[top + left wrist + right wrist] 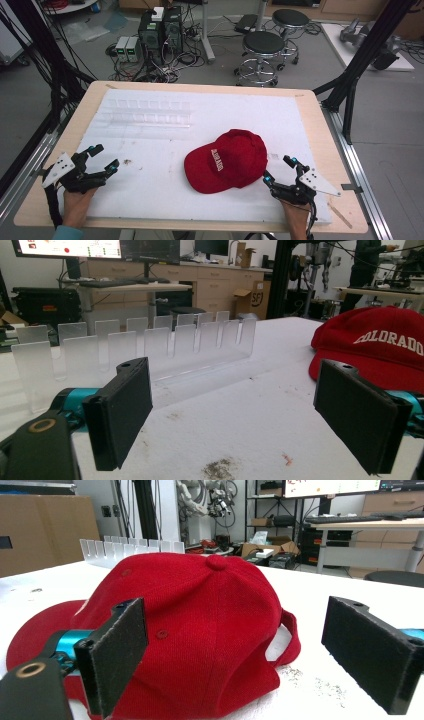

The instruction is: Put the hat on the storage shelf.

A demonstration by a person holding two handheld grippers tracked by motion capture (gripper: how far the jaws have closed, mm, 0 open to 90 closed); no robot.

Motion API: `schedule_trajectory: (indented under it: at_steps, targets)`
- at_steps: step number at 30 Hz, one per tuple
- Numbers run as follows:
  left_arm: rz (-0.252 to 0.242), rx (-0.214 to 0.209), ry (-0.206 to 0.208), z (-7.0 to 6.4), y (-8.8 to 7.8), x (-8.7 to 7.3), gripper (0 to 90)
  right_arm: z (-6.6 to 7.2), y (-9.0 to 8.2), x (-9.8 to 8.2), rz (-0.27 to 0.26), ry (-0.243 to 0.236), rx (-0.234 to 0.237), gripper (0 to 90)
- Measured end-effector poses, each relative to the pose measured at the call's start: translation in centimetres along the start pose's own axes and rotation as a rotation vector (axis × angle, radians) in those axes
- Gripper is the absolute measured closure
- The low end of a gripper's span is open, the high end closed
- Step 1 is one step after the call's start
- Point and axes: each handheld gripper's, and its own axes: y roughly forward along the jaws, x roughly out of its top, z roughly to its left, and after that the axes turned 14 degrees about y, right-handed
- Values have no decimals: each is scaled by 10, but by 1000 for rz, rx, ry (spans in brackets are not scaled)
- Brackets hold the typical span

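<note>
A red baseball cap [227,160] with white lettering lies on the white foam sheet [150,190], brim toward the near left. My left gripper [105,158] rests at the table's near left, jaws open and nothing between them; in the left gripper view the cap [380,347] lies ahead to the right. My right gripper [280,170] sits at the near right, just right of the cap, jaws open and bare. In the right gripper view the cap's back [200,630] with its strap opening lies close in front of the gripper [240,655].
A clear plastic slotted rack [147,112] lies on the foam at the back left, also seen as a clear rack [140,350]. Dark specks [127,161] mark the foam near the left gripper. Stools, computers and cables stand on the floor beyond the table.
</note>
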Motion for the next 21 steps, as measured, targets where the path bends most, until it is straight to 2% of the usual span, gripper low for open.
schedule_trajectory:
  at_steps: [11, 13, 21]
  targets:
    - [-2, -5, 14, -1, 0, 0, 160, 0, -1, 0, -11, -4, 1, 103]
    - [-1, -7, 14, -1, 0, 0, 160, 0, -1, 0, -4, 8, 5, 103]
    - [2, -7, 12, -1, 0, 0, 160, -1, 1, 1, 10, 7, 6, 103]
